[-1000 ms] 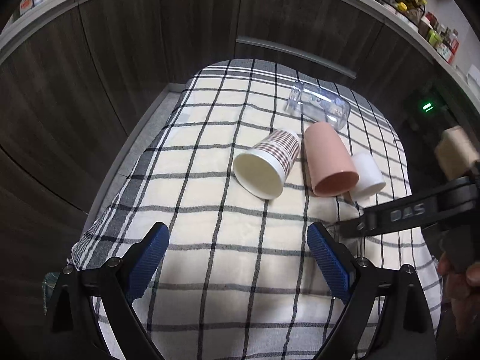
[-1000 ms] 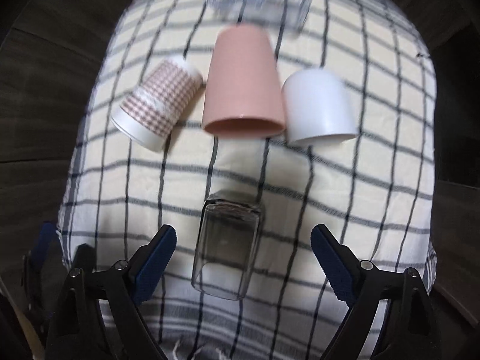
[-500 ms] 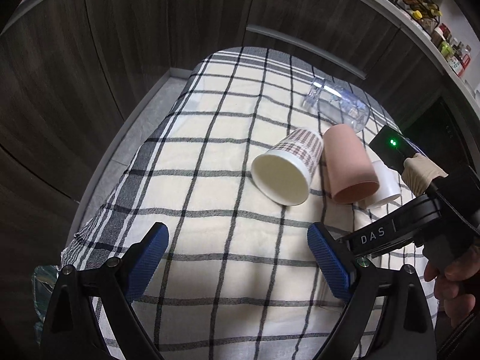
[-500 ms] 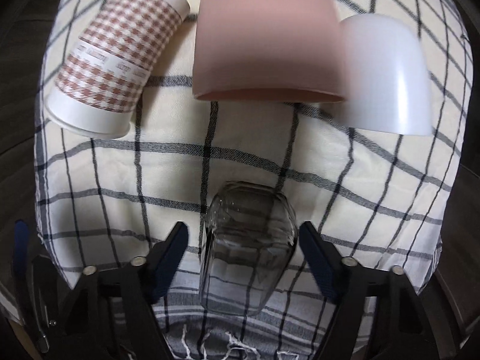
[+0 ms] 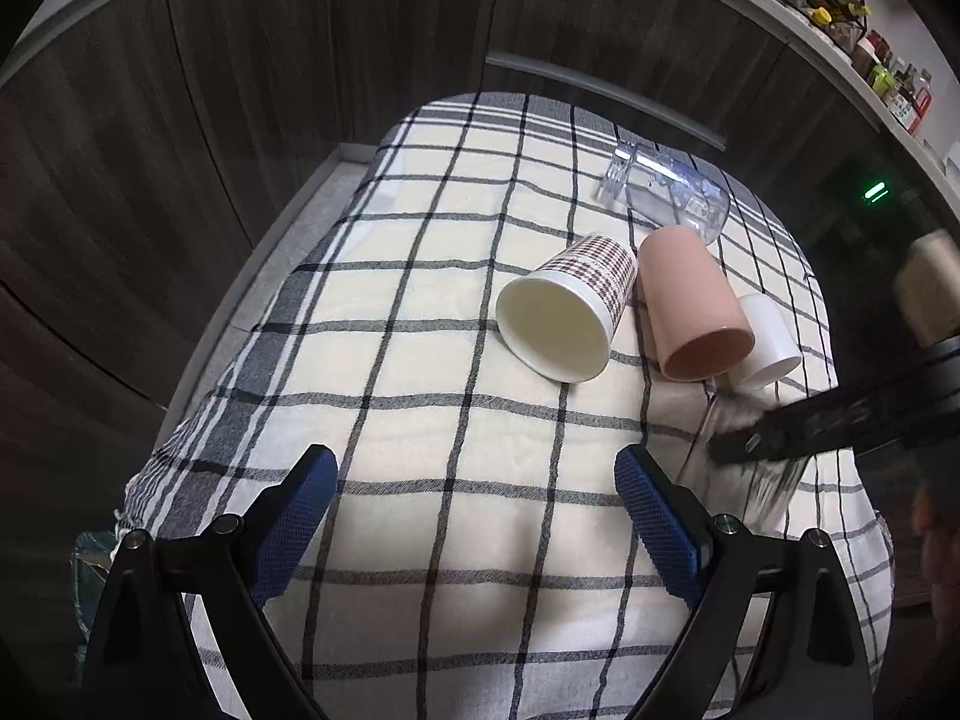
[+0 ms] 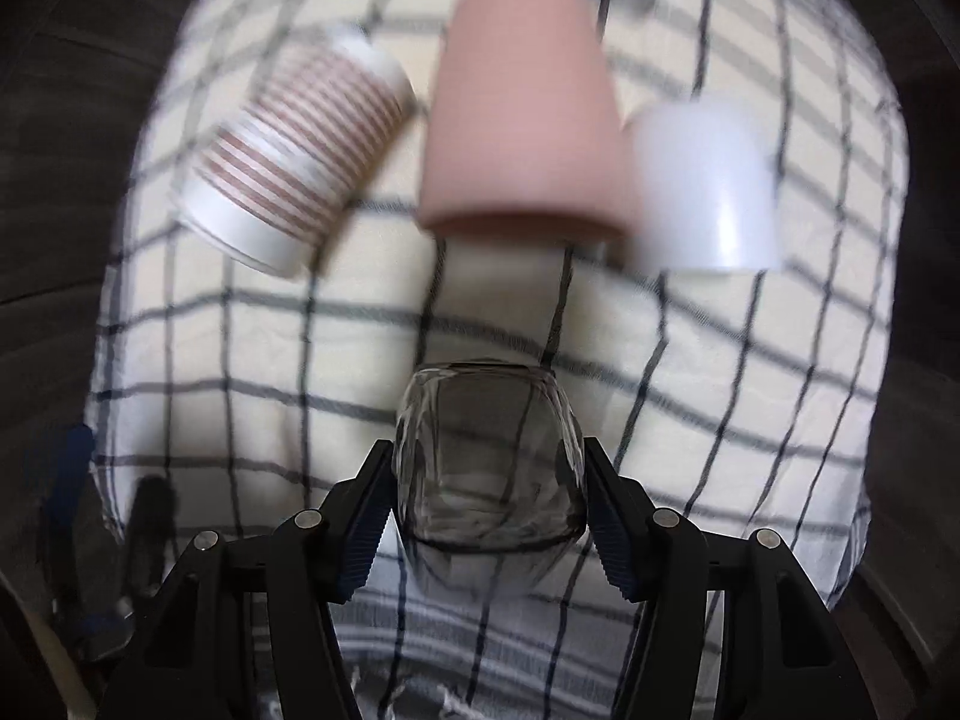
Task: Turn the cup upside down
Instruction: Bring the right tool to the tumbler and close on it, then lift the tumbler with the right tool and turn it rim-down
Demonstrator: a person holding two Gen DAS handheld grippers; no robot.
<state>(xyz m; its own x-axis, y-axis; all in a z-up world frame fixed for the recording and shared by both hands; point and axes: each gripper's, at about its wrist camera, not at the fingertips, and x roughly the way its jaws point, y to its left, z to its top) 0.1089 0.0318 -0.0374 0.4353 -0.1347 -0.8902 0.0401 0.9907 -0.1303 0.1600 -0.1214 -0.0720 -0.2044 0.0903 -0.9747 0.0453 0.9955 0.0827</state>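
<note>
Dark wood cabinet fronts wrap the background, and a bench under a checked cloth (image 5: 420, 396) fills the middle of both views. Nearest, at the bottom centre of my right wrist view, my right claw (image 6: 489, 501) is clamped on the clear glass cup (image 6: 489, 480), blue pads pressed to its two sides. My left claw (image 5: 477, 516) hangs with its pads wide apart over bare cloth, gripping nothing. Farther up the frame lie three tipped cups in a row: a checked paper cup (image 6: 294, 168) at upper left, a pink cup (image 6: 522, 138) in the centre, a white cup (image 6: 705, 186) at right. Beyond them a clear bottle (image 5: 666, 192) lies on its side. The view is smeared, so I judge I am moving fast; smooth glass could slip between my pads as I turn it, or swing into the pink cup.
</note>
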